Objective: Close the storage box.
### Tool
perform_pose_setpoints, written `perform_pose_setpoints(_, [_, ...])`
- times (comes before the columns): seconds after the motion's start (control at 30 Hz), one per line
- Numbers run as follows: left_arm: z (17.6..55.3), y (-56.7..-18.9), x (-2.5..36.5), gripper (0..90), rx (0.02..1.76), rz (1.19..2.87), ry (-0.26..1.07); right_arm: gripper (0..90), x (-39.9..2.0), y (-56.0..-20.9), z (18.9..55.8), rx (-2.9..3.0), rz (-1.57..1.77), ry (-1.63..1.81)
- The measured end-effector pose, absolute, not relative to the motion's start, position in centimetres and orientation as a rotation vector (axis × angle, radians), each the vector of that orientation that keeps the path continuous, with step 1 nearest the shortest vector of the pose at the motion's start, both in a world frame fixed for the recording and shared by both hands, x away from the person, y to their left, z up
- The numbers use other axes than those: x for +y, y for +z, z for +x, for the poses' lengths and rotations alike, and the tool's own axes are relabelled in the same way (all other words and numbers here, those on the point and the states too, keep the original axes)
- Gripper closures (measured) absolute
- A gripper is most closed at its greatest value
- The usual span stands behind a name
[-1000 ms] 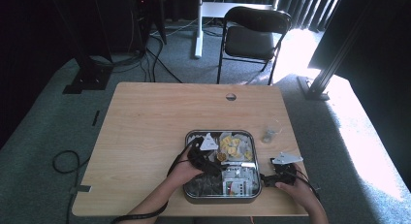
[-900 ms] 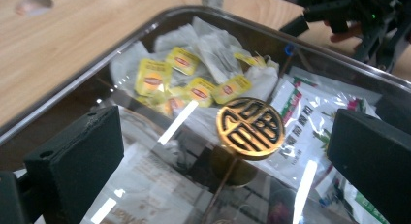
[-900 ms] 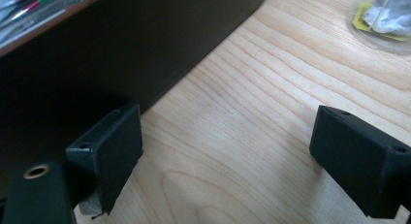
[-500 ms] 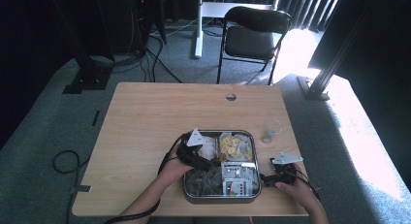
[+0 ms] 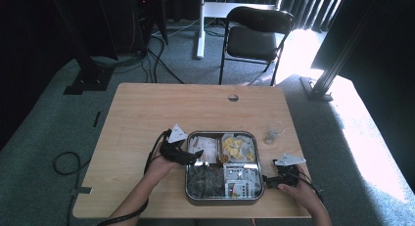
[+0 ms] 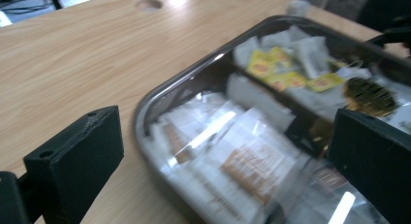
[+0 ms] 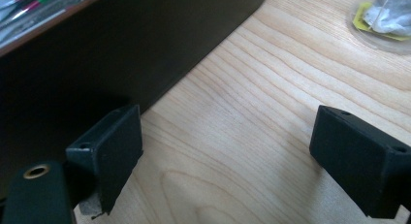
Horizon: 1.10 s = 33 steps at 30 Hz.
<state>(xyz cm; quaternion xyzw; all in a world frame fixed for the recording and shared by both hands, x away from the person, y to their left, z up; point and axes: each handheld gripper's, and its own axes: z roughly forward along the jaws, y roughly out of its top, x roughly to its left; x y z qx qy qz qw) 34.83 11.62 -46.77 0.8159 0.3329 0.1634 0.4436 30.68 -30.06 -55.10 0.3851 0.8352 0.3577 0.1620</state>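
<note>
A metal tray [image 5: 187,187] with several compartments sits near the table's front edge, holding white packets [image 6: 232,151], yellow-tagged tea bags [image 6: 276,64] and dark packets. My left gripper [image 5: 195,155] is at the tray's left rim, over the near-left compartments. In the left gripper view it [image 6: 223,161] is open wide above the white packets, with nothing between its fingers. My right gripper [image 5: 268,179] rests low on the table just right of the tray. Its own view shows it [image 7: 232,156] open over bare wood beside the tray's dark wall [image 7: 121,44].
A clear cup [image 5: 272,134] holding a tea bag [image 7: 387,15] stands on the table right of the tray's far corner. A cable hole [image 5: 233,97] is near the far edge. A black chair [image 5: 257,37] stands behind the table.
My left gripper has drawn back to the left, from over the middle of the tray to its left rim. The right gripper has stayed put.
</note>
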Motion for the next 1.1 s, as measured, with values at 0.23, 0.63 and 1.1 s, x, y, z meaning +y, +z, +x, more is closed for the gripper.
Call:
perform_pose_setpoints(0.23, [34.8,-46.9,14.1,0.0,0.870,2.009,0.444,11.2,-30.1,-55.1,30.7,2.383,1.099,1.020])
perform_pose_setpoints(0.63, [34.4,-47.8,18.1,0.0,0.951,1.987,0.491,11.2,-30.1,-55.1,30.7,2.384,1.098,1.020])
perform_pose_setpoints(1.1, [33.1,-50.6,22.5,0.0,1.078,1.956,0.495,11.2,-30.1,-55.1,30.7,2.384,1.099,1.020])
